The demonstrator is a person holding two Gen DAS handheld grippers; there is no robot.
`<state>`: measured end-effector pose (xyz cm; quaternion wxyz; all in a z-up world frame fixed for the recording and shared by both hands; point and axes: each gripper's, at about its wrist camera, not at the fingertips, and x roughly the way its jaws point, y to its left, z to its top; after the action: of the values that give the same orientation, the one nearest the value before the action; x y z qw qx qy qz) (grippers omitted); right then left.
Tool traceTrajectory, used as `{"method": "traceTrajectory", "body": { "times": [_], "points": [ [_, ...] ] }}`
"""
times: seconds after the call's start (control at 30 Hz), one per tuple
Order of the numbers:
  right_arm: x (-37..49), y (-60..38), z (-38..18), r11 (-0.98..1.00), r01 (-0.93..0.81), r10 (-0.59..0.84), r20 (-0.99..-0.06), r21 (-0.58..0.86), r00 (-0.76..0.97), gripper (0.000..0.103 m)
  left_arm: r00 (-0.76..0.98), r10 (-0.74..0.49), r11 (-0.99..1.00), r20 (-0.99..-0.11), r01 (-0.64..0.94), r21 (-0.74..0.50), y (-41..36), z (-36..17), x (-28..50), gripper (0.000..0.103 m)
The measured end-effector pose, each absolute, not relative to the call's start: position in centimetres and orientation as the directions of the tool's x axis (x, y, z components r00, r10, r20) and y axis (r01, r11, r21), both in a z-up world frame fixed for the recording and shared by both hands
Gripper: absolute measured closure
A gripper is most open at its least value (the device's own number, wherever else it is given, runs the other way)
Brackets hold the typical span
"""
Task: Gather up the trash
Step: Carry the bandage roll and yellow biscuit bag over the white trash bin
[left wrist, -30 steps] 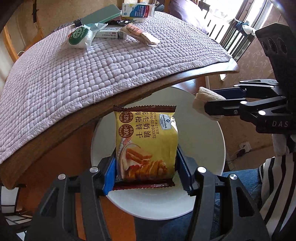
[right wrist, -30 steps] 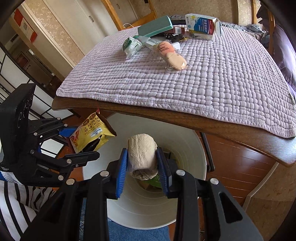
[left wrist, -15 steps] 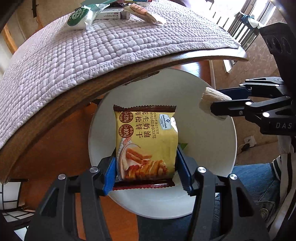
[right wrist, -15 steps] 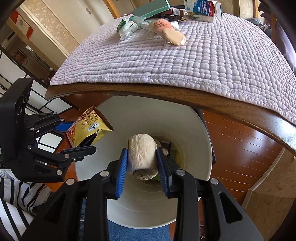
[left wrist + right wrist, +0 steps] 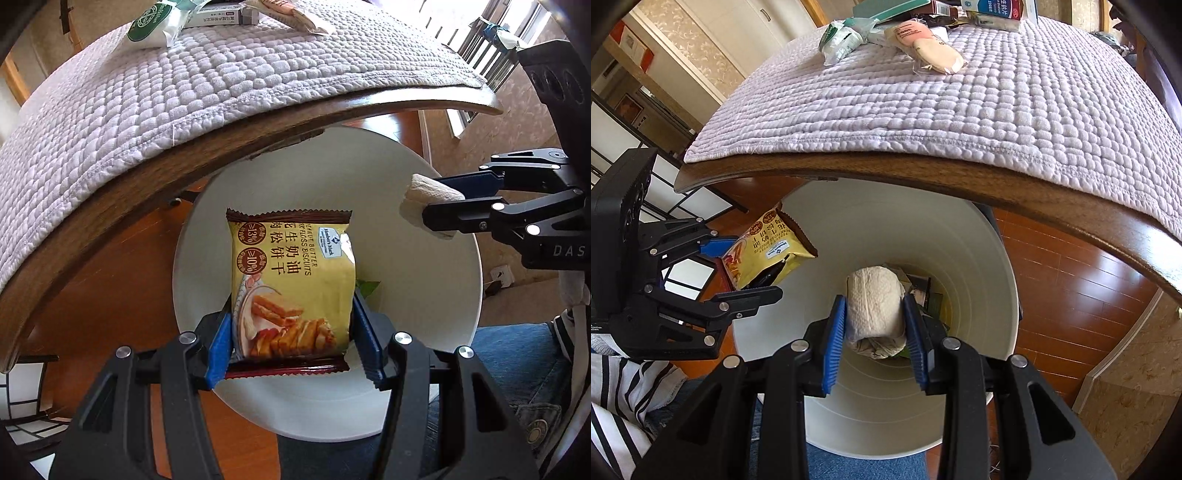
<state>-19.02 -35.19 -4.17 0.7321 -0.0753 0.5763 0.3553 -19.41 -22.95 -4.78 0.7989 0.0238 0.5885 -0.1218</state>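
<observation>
Tools over a round white bin (image 5: 979, 258): left tool (image 5: 291, 347) clamps a glossy yellow biscuit packet (image 5: 291, 280); right tool (image 5: 875, 328) pinches a crumpled paper wad (image 5: 873, 306).

Daylight falls across a wooden table (image 5: 1071, 218) under a quilted lilac cloth (image 5: 960, 110). Below it lies glossy reddish wood floor (image 5: 1071, 295); patterned beige wallpaper (image 5: 694, 48) covers the walls.

- A home's living or dining room.
- Wooden table (image 5: 923, 181) under a quilted cloth (image 5: 960, 110).
- Polished wood floor (image 5: 1071, 288), patterned wallpaper (image 5: 694, 37).
- White waste bin (image 5: 979, 258) beside the table.
</observation>
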Motion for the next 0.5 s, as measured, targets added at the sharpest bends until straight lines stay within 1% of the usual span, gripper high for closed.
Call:
{"method": "traceTrajectory", "body": {
  "times": [0.5],
  "points": [
    [-18.86, -35.34, -4.62, 0.734, -0.606, 0.432, -0.899, 0.306, 0.069, 0.071, 0.265, -0.164, 0.969, -0.95, 0.222, -0.105, -23.22, -5.91, -19.27, 0.045]
  ]
}}
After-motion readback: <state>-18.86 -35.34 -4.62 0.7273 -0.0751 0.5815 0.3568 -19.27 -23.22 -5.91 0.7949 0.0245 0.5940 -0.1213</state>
